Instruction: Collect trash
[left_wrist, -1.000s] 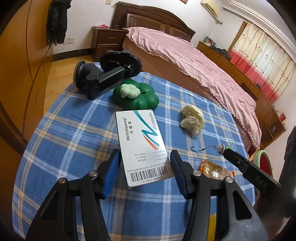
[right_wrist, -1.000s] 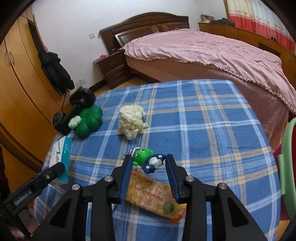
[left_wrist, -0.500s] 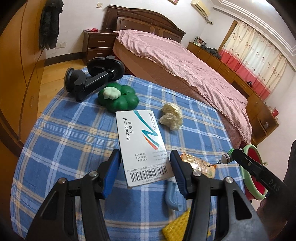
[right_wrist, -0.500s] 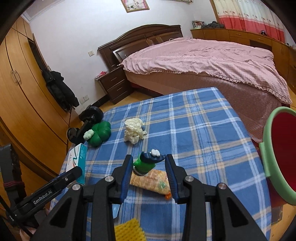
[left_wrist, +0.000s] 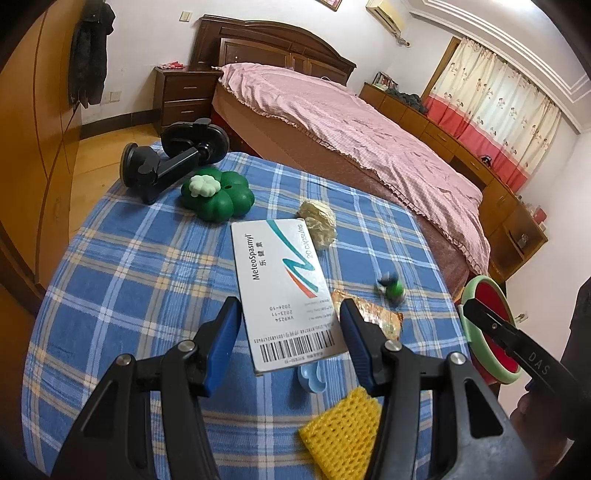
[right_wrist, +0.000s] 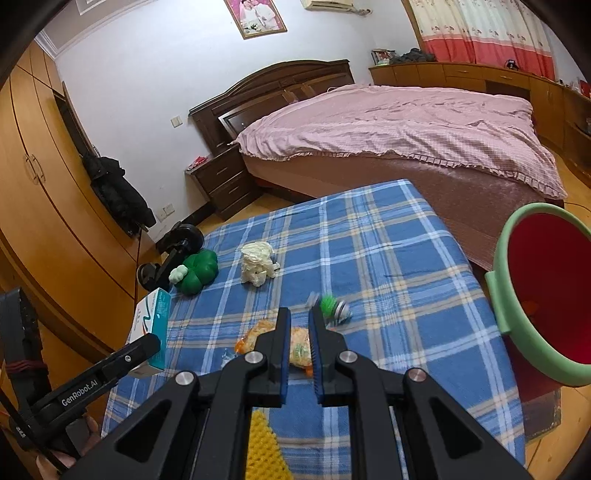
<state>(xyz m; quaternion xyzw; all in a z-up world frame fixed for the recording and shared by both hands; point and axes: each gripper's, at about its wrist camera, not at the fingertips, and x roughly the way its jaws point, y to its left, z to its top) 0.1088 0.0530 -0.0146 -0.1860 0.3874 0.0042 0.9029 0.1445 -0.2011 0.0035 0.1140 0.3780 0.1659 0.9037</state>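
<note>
My left gripper is shut on a white and teal medicine box and holds it tilted above the blue checked table. My right gripper hangs over the table's near side. Its jaws are closing and stand almost together with nothing between them. Just beyond its tips a small green toy figure lies blurred on the cloth beside an orange snack wrapper. A crumpled pale tissue sits farther back. A red bin with a green rim stands off the table's right edge.
A green clover-shaped object and a black phone holder lie at the table's far left. A yellow foam net and a small blue piece lie near the front. A bed stands behind, a wooden wardrobe to the left.
The right gripper let go of the green figure, which dropped onto the cloth beside the wrapper, and its jaws came together. Both grippers rose and drew back; the left kept the box.
</note>
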